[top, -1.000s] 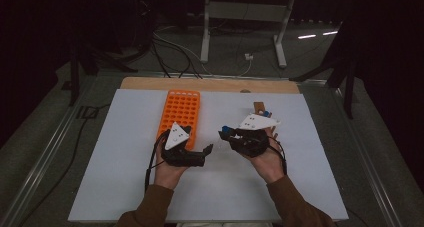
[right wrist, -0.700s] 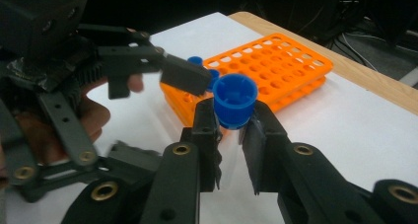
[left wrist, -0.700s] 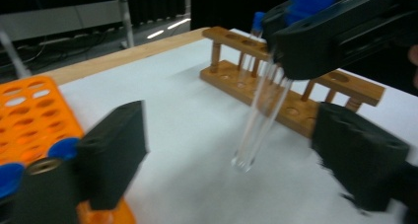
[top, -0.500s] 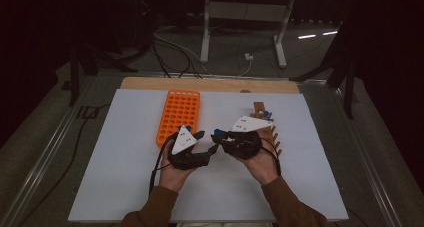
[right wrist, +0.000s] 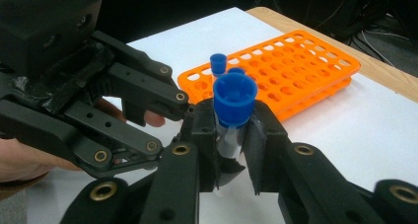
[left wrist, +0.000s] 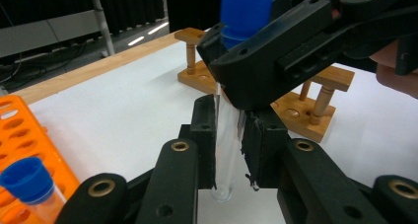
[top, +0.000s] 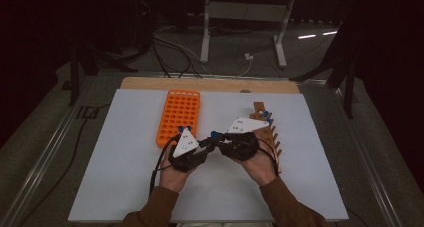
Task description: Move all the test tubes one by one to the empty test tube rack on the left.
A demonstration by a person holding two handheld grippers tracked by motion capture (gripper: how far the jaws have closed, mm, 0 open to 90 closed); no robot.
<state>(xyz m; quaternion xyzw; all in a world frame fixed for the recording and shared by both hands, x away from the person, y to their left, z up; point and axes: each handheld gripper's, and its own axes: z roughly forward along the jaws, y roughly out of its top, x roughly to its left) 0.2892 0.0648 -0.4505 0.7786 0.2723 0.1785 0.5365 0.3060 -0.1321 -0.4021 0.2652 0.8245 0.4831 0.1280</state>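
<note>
Tube (left wrist: 226, 150) with blue cap (right wrist: 234, 96), upright above the surface (top: 125, 187): I see my right hand-held gripper (right wrist: 229, 135) clamping it below the cap, and my left hand-held gripper (left wrist: 227, 140), jaws just closed, pinching its lower body.

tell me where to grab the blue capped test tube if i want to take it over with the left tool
Grip the clear glass body of the test tube below the right tool, which pinches it just under the blue cap. Come from the side, jaws across the tube. It stands upright and its lower length is bare. The left tool has just closed there.
</note>
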